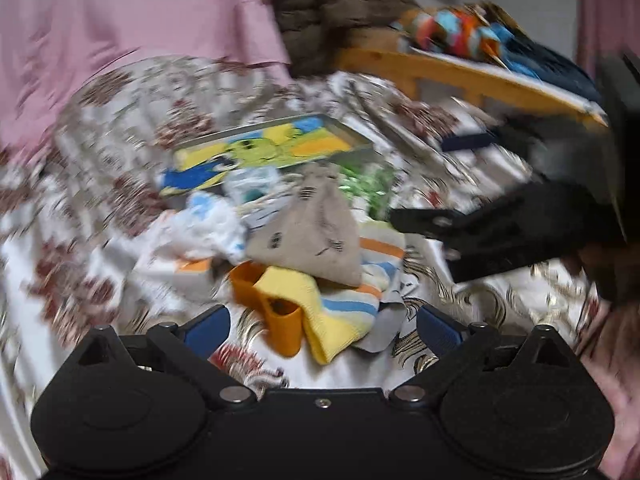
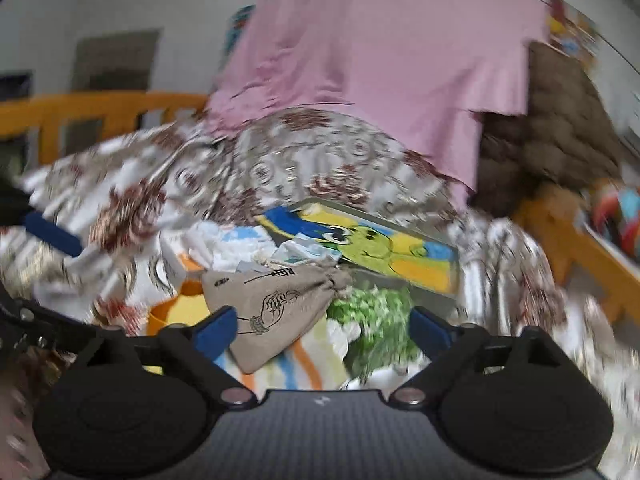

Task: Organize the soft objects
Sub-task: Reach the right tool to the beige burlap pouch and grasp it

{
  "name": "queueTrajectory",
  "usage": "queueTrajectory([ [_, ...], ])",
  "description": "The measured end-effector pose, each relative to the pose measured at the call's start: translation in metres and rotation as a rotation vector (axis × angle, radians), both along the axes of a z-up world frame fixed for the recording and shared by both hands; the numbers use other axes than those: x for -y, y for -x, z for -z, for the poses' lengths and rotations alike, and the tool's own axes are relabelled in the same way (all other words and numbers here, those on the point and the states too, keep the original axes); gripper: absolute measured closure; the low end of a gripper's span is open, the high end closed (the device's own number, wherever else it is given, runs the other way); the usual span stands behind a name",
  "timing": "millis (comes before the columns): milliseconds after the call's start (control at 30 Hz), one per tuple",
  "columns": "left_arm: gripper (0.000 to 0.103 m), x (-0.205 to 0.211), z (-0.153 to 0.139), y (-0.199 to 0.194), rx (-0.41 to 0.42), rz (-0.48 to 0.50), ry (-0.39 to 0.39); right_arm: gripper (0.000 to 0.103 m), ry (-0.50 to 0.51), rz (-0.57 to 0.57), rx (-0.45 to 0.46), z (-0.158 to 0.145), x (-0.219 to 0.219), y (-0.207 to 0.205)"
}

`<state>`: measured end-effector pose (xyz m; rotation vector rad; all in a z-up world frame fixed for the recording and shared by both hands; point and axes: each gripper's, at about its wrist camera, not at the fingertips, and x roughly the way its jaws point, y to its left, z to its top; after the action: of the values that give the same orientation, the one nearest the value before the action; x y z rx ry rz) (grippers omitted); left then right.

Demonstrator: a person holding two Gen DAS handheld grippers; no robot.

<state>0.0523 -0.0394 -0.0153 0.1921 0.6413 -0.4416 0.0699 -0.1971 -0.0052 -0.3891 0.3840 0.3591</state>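
A heap of soft things lies on a floral bedspread. On top is a beige drawstring pouch with black print. Beneath it are a yellow striped cloth, a white-and-blue cloth and a green-and-white item, with an orange cup at the near edge. My left gripper is open, with the yellow cloth and the cup between its blue pads but untouched. My right gripper is open over the pouch's lower corner and the green item. Both views are blurred.
A metal tray with a cartoon picture lies behind the heap. A wooden bed rail runs along the back with a colourful toy on it. A pink cloth and a brown cushion rise behind.
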Motion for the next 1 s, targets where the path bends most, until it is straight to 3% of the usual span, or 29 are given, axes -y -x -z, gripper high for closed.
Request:
queueTrajectory([
  [167,0.004,0.019,0.008,-0.021,0.083,0.146,-0.153,0.01,0.124,-0.134,0.006,0.007,-0.009,-0.03],
  [333,0.006,0.026,0.02,-0.052,0.052,0.236,-0.227,0.009,0.225,-0.265,-0.007,0.01,-0.023,-0.058],
  [700,0.018,0.011,0.041,-0.093,-0.082,0.225,-0.124,0.012,0.32,-0.506,-0.168,0.022,-0.048,-0.112],
  [1000,0.021,0.013,0.045,-0.098,-0.081,0.242,-0.12,0.029,0.372,-0.476,-0.209,0.035,-0.055,-0.112],
])
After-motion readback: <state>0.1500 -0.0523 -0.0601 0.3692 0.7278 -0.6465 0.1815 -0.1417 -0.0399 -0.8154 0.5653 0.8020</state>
